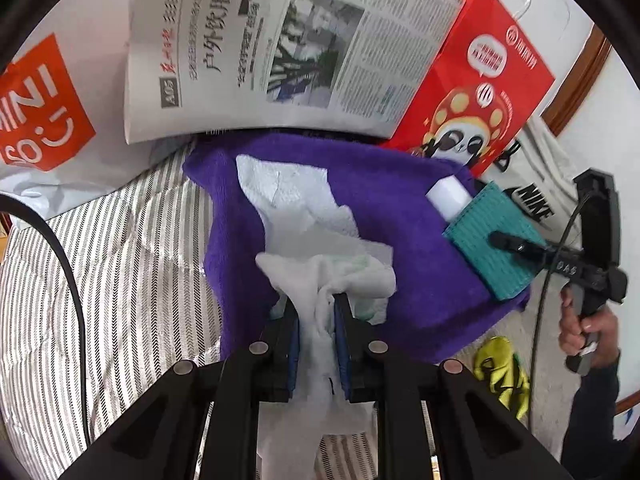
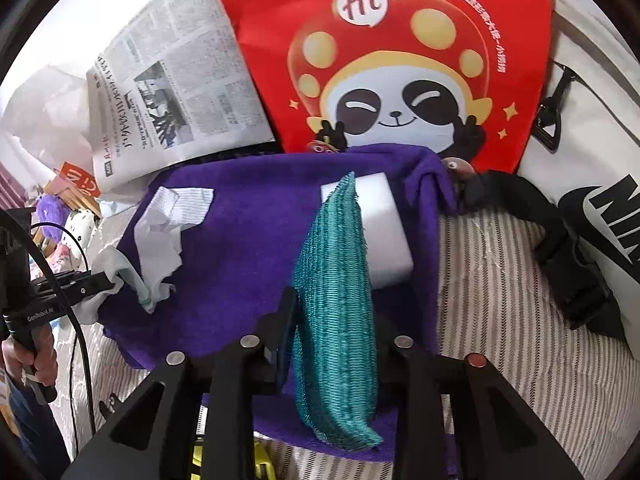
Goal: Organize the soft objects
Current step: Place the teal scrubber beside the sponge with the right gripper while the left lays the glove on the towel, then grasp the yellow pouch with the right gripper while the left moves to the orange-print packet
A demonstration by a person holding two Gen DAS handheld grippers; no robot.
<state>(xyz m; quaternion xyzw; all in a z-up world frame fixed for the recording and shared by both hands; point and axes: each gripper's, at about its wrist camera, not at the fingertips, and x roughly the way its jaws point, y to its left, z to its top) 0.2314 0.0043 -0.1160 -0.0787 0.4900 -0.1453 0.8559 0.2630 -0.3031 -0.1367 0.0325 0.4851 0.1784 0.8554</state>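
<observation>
A purple towel (image 1: 400,200) lies spread on a striped bedcover (image 1: 120,260), and on it sit the soft things being sorted. Toward the towel's left side lies a crumpled white cloth (image 1: 296,208); the left gripper (image 1: 316,308) has its jaws drawn narrow and pinched on the near end of that cloth, which bunches up between the blue pads and trails down below them. Toward the towel's right side a teal knitted cloth (image 2: 336,300) stands on edge, leaning against a white foam block (image 2: 380,224) that rests on the towel just behind it. The right gripper (image 2: 336,320) straddles the teal cloth with the fabric between its jaws; the left finger sits against the cloth, the right one is hidden behind it, so whether it is actually pressed cannot be told. Past the towel's far edge lie a newspaper (image 1: 288,48) and a red paper bag with a panda cartoon (image 2: 392,80), the bag overlapping the towel's far right corner. To the right of the towel rest a white bag with black lettering (image 2: 592,152) and a black strap (image 2: 560,248). A white and orange plastic bag (image 1: 44,108) lies at the far left of the bedcover.
</observation>
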